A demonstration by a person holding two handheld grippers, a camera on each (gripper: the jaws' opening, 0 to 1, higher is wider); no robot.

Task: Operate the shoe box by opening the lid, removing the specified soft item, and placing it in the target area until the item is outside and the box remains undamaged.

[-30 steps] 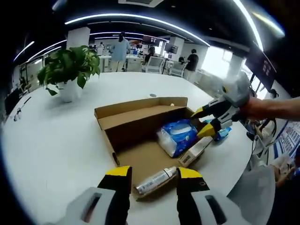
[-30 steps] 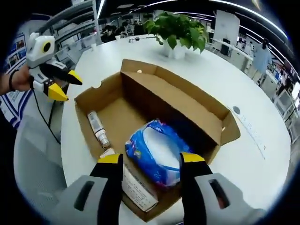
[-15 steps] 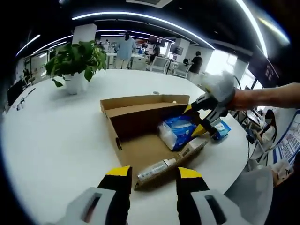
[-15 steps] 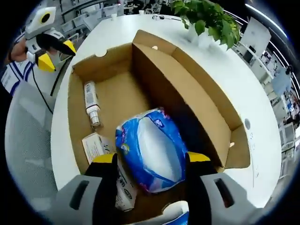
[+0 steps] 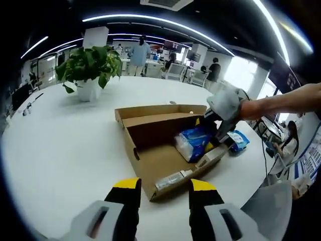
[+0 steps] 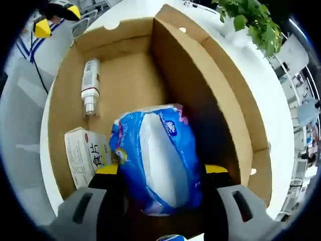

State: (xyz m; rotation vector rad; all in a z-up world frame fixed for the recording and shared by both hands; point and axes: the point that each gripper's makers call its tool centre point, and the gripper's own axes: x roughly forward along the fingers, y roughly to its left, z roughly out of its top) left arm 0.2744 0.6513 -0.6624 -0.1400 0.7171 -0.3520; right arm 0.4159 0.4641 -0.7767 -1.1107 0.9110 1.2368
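An open cardboard shoe box (image 5: 150, 150) lies on the white round table (image 5: 60, 150), its lid flap (image 6: 200, 85) folded back. Inside rests a soft blue-and-white tissue pack (image 6: 158, 155), also seen from the left gripper view (image 5: 193, 140). My right gripper (image 6: 160, 170) is down in the box, open, with one jaw on each side of the pack. From the other side, the right gripper (image 5: 220, 123) hangs over the box's far end, held by a hand. My left gripper (image 5: 163, 188) stays open and bare in front of the box's near corner.
A spray bottle (image 6: 90, 85) and a white printed carton (image 6: 85, 160) share the box floor. A second blue pack (image 5: 238, 140) lies on the table outside the box. A potted plant (image 5: 90, 65) stands at the table's back. Grey chairs (image 5: 271, 206) surround the edge.
The right gripper has dropped into the box and its jaws now straddle the tissue pack. The left gripper has drawn back from the box.
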